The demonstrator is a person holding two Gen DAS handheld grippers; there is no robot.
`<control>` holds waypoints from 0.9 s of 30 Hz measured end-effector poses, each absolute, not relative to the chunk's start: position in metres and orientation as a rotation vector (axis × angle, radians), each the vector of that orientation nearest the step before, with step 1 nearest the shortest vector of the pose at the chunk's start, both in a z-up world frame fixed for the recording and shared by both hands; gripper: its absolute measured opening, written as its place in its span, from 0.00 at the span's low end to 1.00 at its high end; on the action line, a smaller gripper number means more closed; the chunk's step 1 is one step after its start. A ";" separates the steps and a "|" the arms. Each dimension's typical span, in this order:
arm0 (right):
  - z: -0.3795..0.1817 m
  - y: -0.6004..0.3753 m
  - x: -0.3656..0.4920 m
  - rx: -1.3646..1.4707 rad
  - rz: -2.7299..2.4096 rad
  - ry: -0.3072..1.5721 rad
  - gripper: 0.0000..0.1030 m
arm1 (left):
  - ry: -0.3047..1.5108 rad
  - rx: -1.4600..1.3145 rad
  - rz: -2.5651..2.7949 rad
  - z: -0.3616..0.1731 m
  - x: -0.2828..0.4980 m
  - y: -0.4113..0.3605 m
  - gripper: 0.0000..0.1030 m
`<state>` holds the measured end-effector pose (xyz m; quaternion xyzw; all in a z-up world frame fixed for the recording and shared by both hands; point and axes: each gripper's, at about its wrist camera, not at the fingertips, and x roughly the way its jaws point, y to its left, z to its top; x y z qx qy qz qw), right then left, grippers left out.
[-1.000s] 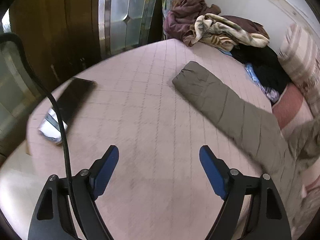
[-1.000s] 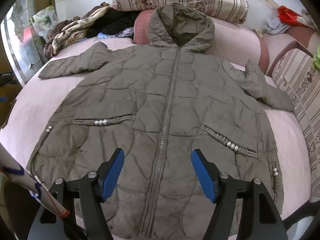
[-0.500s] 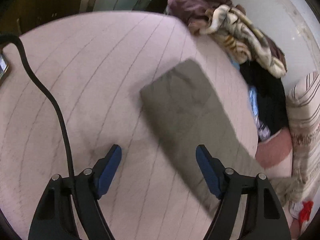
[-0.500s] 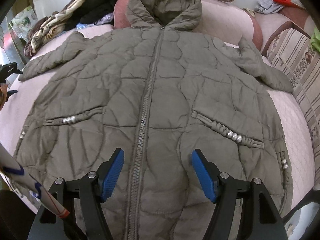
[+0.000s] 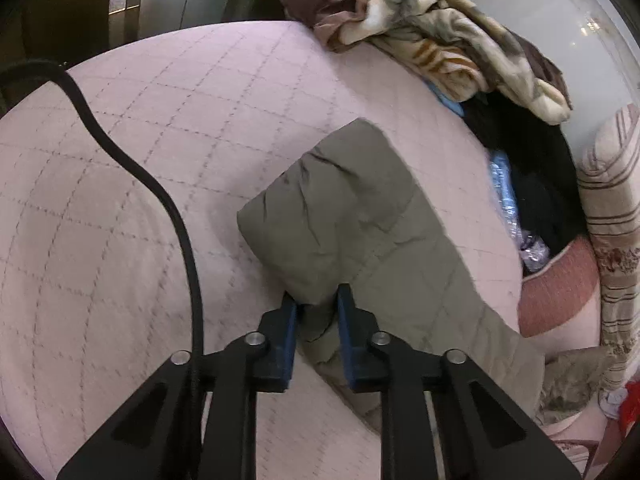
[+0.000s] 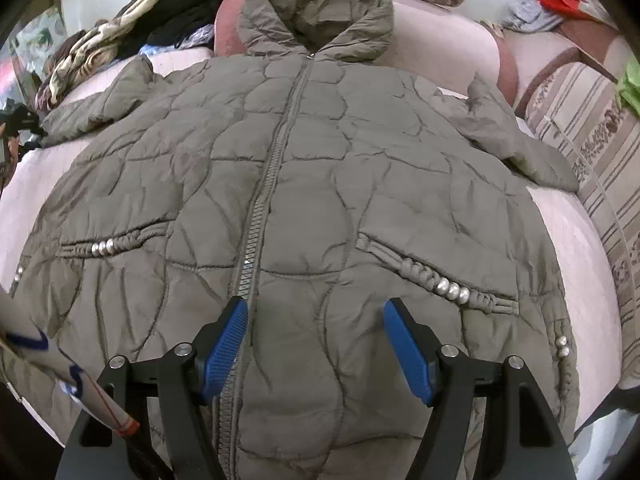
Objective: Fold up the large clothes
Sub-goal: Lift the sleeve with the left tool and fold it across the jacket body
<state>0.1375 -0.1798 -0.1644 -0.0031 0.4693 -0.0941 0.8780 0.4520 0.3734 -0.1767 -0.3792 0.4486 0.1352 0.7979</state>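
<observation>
light: soft, even daylight, no hard shadows | glare: pale wall (image 5: pixel 532 20) washed out top right, left view | blur: slight motion smear on bedspread (image 5: pixel 120 184), left view; right view sharp | edges: strong fisheye bend, black corners both views

Coat (image 6: pixel 320 184) flat on bed (image 6: pixel 576 248), hood (image 6: pixel 316 4) rearmost.

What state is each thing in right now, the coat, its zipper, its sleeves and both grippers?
Coat: spread flat, front up.
Zipper: closed.
Left sleeve: cuff edge pinched.
Right sleeve: lying loose.
Left gripper: shut on left sleeve.
Right gripper: open, above coat.
</observation>
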 end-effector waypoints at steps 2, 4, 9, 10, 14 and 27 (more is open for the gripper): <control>-0.163 -0.184 0.136 0.004 -0.202 0.971 0.73 | 0.948 -0.814 0.263 -0.166 0.450 0.366 0.12; -0.161 -0.187 0.134 0.023 -0.202 0.967 0.73 | 0.921 -0.798 0.213 -0.144 0.447 0.351 0.11; -0.150 -0.191 0.124 0.039 -0.196 0.938 0.73 | 0.866 -0.714 0.022 -0.082 0.434 0.289 0.10; -0.147 -0.192 0.120 0.042 -0.195 0.929 0.73 | 0.859 -0.697 -0.009 -0.073 0.432 0.275 0.10; -0.138 -0.198 0.108 0.078 -0.197 0.903 0.73 | 0.855 -0.586 -0.196 -0.034 0.410 0.190 0.10; -0.114 -0.233 0.059 0.175 -0.255 0.841 0.73 | 0.958 -0.207 -0.447 -0.073 0.279 -0.017 0.14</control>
